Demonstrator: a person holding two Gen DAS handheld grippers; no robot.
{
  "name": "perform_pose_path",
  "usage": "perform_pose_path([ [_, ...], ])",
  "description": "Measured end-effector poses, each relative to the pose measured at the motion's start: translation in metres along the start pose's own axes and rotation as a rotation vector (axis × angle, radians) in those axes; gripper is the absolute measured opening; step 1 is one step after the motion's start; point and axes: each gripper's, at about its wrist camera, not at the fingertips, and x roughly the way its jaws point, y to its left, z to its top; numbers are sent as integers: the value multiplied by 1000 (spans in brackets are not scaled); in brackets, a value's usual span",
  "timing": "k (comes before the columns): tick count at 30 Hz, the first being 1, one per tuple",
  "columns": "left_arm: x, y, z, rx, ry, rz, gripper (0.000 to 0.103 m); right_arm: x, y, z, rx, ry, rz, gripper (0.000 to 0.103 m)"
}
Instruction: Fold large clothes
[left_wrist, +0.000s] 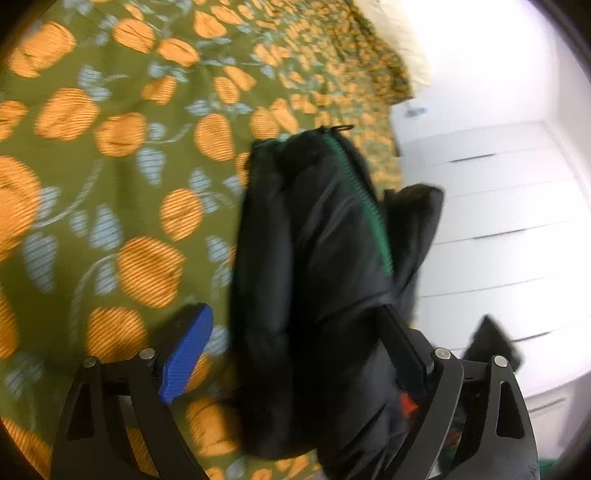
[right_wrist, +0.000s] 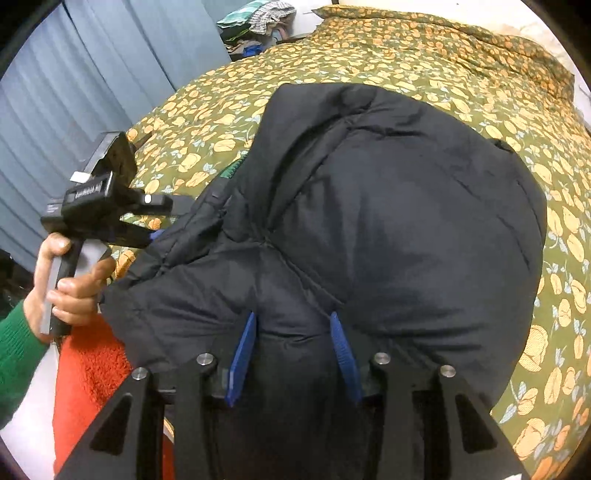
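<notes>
A black puffer jacket (right_wrist: 388, 221) with a green zipper (left_wrist: 364, 199) lies bunched on the bed. In the right wrist view my right gripper (right_wrist: 293, 325) has its blue pads (right_wrist: 242, 354) pressed into a thick fold of the jacket's near edge. In the left wrist view my left gripper (left_wrist: 295, 321) stands wide; jacket fabric (left_wrist: 314, 277) drapes between its blue pad (left_wrist: 188, 350) and the right finger (left_wrist: 402, 343). The left gripper also shows in the right wrist view (right_wrist: 155, 221), held by a hand at the jacket's left edge.
The bed has a green cover with orange flowers (right_wrist: 443, 55). White drawers (left_wrist: 498, 221) stand beside the bed. An orange fleece (right_wrist: 92, 369) lies at the near left. Blue curtains (right_wrist: 74, 92) and a clothes pile (right_wrist: 258, 18) are behind.
</notes>
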Motion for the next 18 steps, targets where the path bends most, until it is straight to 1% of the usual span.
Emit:
perform_pose_path([
  [1,5,-1,3,7,20,-35,92,-8,-1,-3,0,1,4,43],
  [2,13,-3,4,16,45,-55,93,-7,-2,-3,-1,2,6,43],
  [3,17,-3,7,25,65,-64,93,-14,-6,-10,-1,1,7,42],
  [4,24,-5,9,35,89,-78,93,-13,-6,-10,0,0,7,42],
  [6,36,-11,11,54,120,-86,93,-13,-5,-8,-3,-2,2,42],
  [8,50,-28,12,109,149,-76,93,-11,-5,-9,-3,-4,0,42],
  [9,54,-38,11,143,164,-55,93,-15,-3,-9,-4,-4,-1,42],
  [10,62,-50,10,191,187,-11,93,-14,-4,-9,-3,-4,-5,42],
  [11,72,-60,9,230,215,47,93,-14,-5,-10,-2,-4,-7,42],
  [12,80,-64,10,252,236,91,93,-13,-5,-10,0,-4,-9,42],
  [13,90,-67,10,272,264,152,93,-13,-6,-10,0,-5,-9,42],
  [14,98,-67,10,284,289,202,96,-15,-5,-11,-1,-6,-7,42],
  [15,103,-66,11,270,307,219,98,-16,-4,-11,-5,-5,-4,43],
  [16,105,-64,12,254,312,220,98,-19,-3,-12,-6,2,-4,43],
  [17,105,-64,13,248,311,222,98,-24,-5,-12,0,1,9,43],
  [18,104,-65,12,250,308,223,98,-33,-10,-15,25,-10,42,43],
])
